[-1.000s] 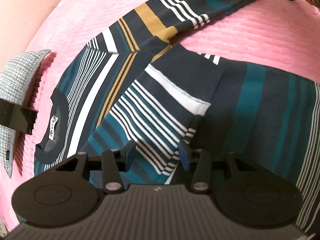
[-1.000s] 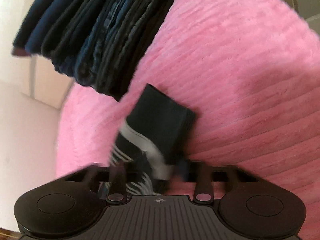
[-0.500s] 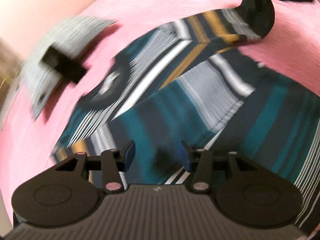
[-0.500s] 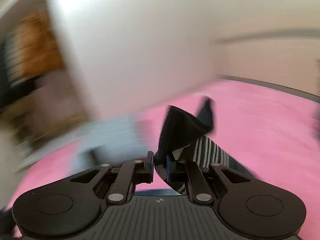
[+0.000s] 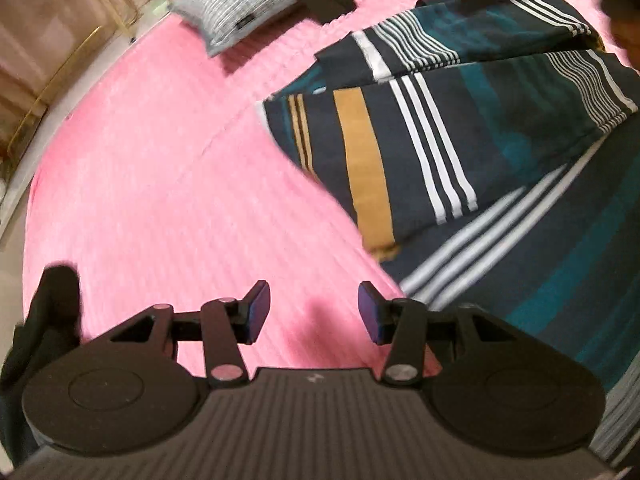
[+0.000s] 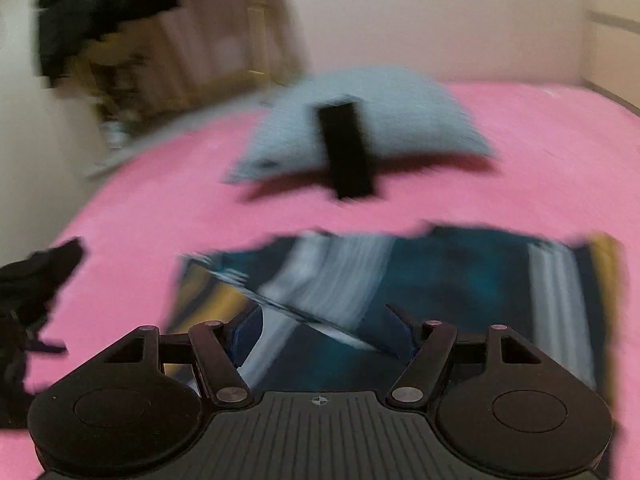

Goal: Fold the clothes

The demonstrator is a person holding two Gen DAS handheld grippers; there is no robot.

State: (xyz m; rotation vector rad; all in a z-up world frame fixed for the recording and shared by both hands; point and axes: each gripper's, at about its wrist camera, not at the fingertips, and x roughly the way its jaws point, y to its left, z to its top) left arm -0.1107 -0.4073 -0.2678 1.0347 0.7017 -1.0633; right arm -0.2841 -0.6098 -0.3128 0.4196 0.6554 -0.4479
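Landmark: we place everything against the striped shirt (image 5: 472,148), navy with teal, white and mustard bands, lying on the pink bedspread (image 5: 160,184).
Striped shirt: in the left wrist view we see it spread to the right, with both sleeves folded in across the body; the nearer sleeve shows the broad mustard band and three white stripes. In the right wrist view the striped shirt (image 6: 400,280) is blurred but lies flat right ahead.
Left gripper (image 5: 312,312): we hold it over bare bedspread just left of the shirt's edge, jaws spread wide with nothing between them; its right finger sits close to the shirt's hem.
Right gripper (image 6: 322,330): we hold it over the near part of the shirt, jaws spread apart and holding no cloth; whether the fingertips touch the fabric we cannot tell.
Grey pillow (image 6: 368,124): beyond the shirt, with a black strap (image 6: 346,152) across its middle.
Dark garment (image 6: 28,288): on the bedspread, well to the left of the shirt.
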